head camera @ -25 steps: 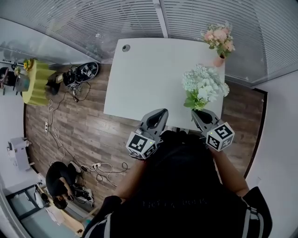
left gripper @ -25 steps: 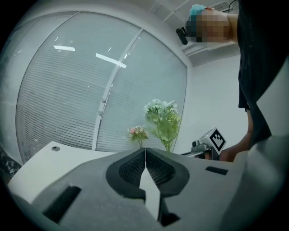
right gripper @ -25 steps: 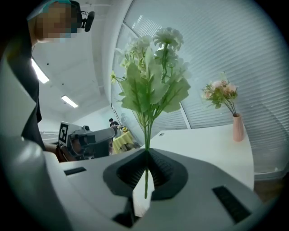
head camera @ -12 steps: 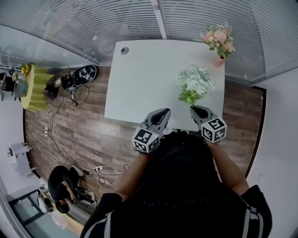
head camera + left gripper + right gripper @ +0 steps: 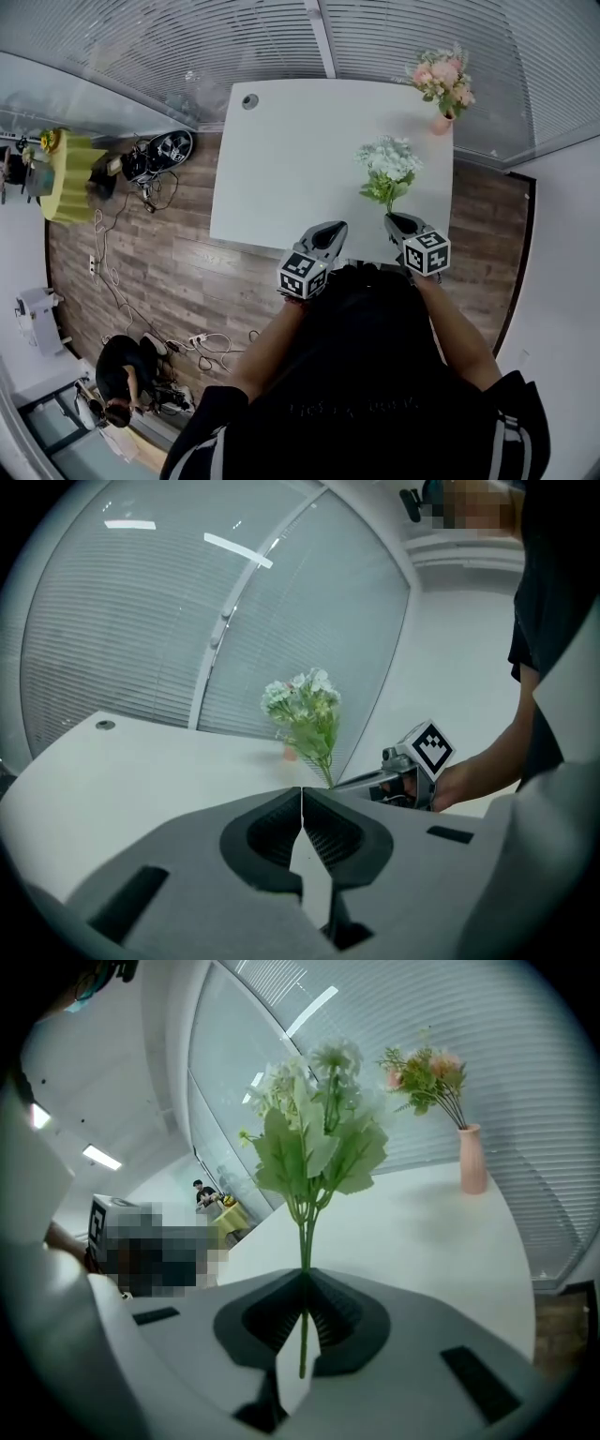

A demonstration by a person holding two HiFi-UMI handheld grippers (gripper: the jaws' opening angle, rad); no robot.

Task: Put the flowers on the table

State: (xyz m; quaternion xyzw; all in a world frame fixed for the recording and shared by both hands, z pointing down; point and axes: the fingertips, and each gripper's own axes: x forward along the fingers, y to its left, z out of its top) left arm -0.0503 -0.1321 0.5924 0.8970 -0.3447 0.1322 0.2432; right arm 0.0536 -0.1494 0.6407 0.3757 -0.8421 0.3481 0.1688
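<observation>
Lowering the white flowers [image 5: 387, 167] gently until the stem end meets the desk [image 5: 291, 159] looks the right way to finish, letting go only once they lie steady. Their thin stem is clenched in the right tongs [image 5: 401, 223], blooms standing above the jaws over the desk's near right part; the left tongs [image 5: 330, 232] are closed on nothing, just beside

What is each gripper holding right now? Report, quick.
Left gripper: closed, empty.
Right gripper: closed on the white flowers, by the stem.
</observation>
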